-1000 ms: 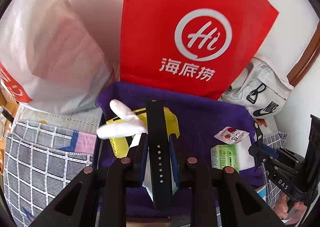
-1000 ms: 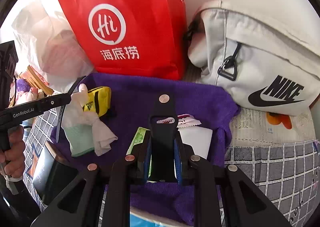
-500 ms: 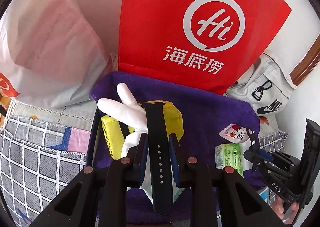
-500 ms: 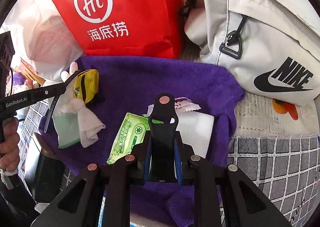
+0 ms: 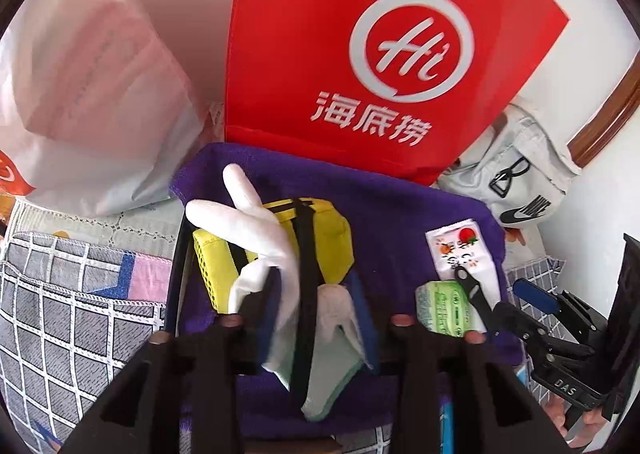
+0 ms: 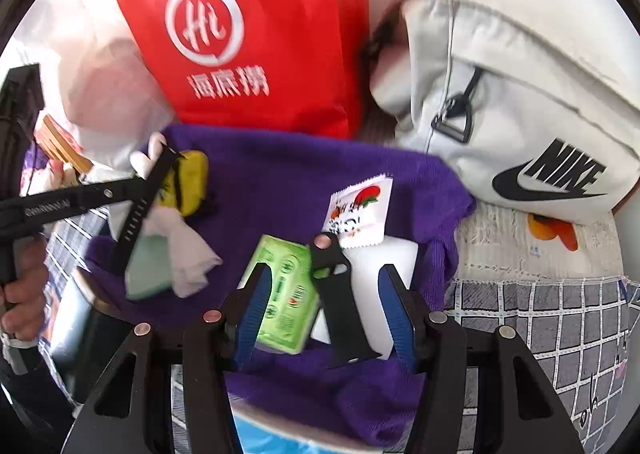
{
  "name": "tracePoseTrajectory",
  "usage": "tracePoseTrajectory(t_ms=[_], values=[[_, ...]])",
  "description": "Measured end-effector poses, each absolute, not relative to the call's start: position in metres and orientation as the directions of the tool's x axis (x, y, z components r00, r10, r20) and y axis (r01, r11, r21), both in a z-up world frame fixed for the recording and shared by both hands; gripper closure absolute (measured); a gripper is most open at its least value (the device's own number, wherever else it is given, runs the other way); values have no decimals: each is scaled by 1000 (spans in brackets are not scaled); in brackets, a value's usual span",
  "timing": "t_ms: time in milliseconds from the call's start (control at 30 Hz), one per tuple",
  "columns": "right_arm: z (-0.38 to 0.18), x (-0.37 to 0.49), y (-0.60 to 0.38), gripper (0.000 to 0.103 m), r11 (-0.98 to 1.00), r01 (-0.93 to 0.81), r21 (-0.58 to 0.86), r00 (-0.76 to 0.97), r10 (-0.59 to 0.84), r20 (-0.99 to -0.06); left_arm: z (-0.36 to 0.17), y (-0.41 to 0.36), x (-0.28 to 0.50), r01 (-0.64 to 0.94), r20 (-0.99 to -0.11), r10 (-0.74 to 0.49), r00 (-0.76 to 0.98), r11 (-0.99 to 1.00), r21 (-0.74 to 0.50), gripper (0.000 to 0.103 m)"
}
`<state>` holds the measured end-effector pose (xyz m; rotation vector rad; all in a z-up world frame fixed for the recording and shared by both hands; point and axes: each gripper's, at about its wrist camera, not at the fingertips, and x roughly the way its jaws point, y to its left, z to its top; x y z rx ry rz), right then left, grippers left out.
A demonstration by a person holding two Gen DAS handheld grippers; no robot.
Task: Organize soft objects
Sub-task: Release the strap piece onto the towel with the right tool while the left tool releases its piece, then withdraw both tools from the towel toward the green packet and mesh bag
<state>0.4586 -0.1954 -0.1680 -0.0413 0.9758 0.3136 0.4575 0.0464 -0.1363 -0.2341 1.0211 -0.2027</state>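
Observation:
A purple towel (image 5: 400, 213) (image 6: 288, 181) is spread on the table. On it lie a white glove (image 5: 260, 238) (image 6: 176, 242), a yellow pouch (image 5: 328, 238) (image 6: 192, 181), a green tissue pack (image 5: 444, 306) (image 6: 284, 290) and a white sachet (image 5: 456, 250) (image 6: 360, 209). My left gripper (image 5: 316, 310) is open, with a long black strap (image 5: 304, 294) (image 6: 140, 205) lying loose between its jaws over the glove. My right gripper (image 6: 324, 310) is open, with a short black strap piece (image 6: 340, 302) loose between its jaws over the tissue pack.
A red paper bag (image 5: 360, 53) (image 6: 248, 33) stands behind the towel. A white plastic bag (image 5: 88, 93) is at the left and a grey Nike bag (image 6: 520, 113) (image 5: 516, 189) at the right. A checked cloth (image 5: 72, 314) (image 6: 540, 326) covers the table.
Both grippers have opened and released their black straps, which now lie loose between the jaws. The right gripper has pulled back slightly over the tissue pack.

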Motion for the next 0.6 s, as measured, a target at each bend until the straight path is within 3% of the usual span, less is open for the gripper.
tracePoseTrajectory(t_ms=[200, 467, 600], values=[[-138, 423, -198, 48, 953, -276, 123, 598, 270, -754, -112, 54, 437, 62, -800, -269, 536, 958, -280, 57], [-115, 364, -202, 48, 954, -284, 100, 635, 265, -726, -71, 68, 375, 81, -746, -242, 621, 966, -245, 57], [-109, 328, -204, 48, 945, -289, 155, 631, 310, -711, -56, 75, 335, 47, -722, -212, 658, 969, -242, 57]])
